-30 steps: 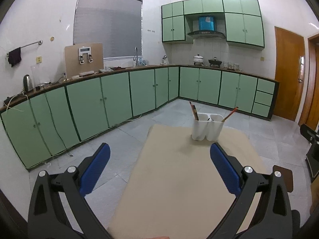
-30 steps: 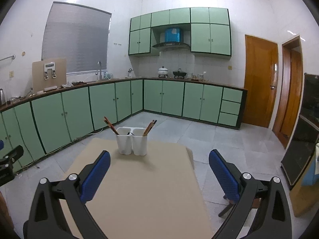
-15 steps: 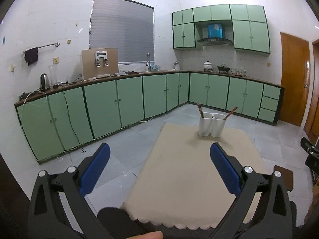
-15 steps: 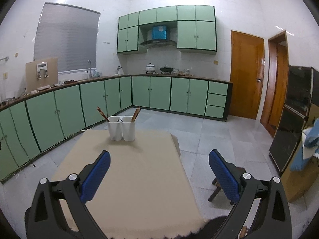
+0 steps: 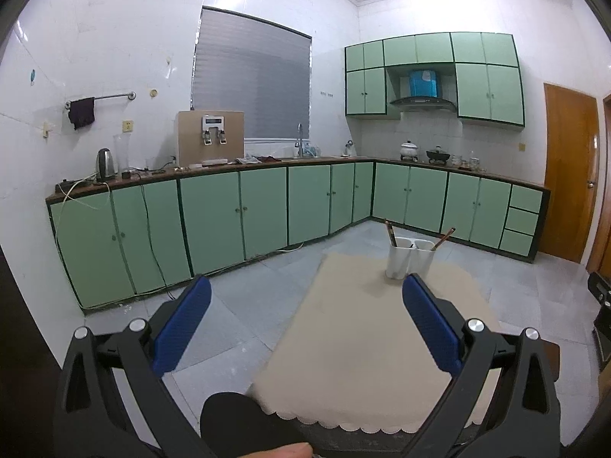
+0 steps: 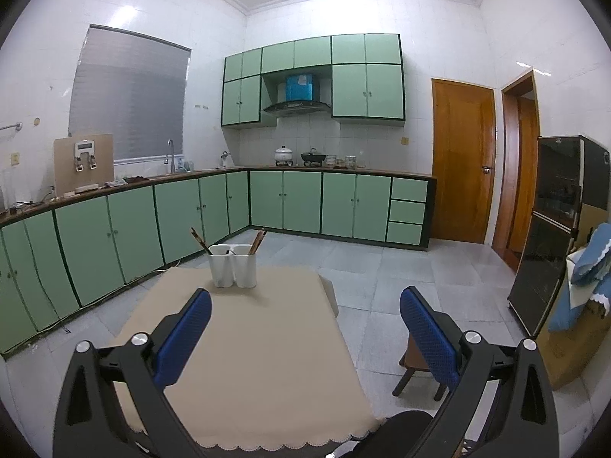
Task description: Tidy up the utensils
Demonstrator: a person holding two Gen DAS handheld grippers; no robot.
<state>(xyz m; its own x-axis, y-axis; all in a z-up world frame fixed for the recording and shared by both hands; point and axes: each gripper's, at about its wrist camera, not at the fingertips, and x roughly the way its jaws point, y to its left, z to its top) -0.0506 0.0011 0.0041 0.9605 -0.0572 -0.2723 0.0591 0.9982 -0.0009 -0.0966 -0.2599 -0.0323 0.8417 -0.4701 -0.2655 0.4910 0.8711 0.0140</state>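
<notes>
Green cabinets [image 5: 233, 213] line the tiled kitchen behind a table [image 6: 259, 347] under a beige scallop-edged cloth. At its far end stands a white twin-cup utensil holder [image 6: 233, 265] with brown chopsticks [image 6: 201, 241] leaning out of both cups. Left gripper [image 5: 305, 318] and right gripper [image 6: 305, 322] hang spread wide, blue textured pads bare. Only the right view shows a small wooden stool [image 6: 416, 362]; only the left, a kettle [image 5: 105, 159].

— Seen ahead? White utensil holder [image 5: 410, 263] with chopsticks [image 5: 391, 232], standing at far end of beige tablecloth [image 5: 366, 336].
— And left gripper [image 5: 305, 318]?
— Spread wide, holding nothing, near the tablecloth's front edge.
</notes>
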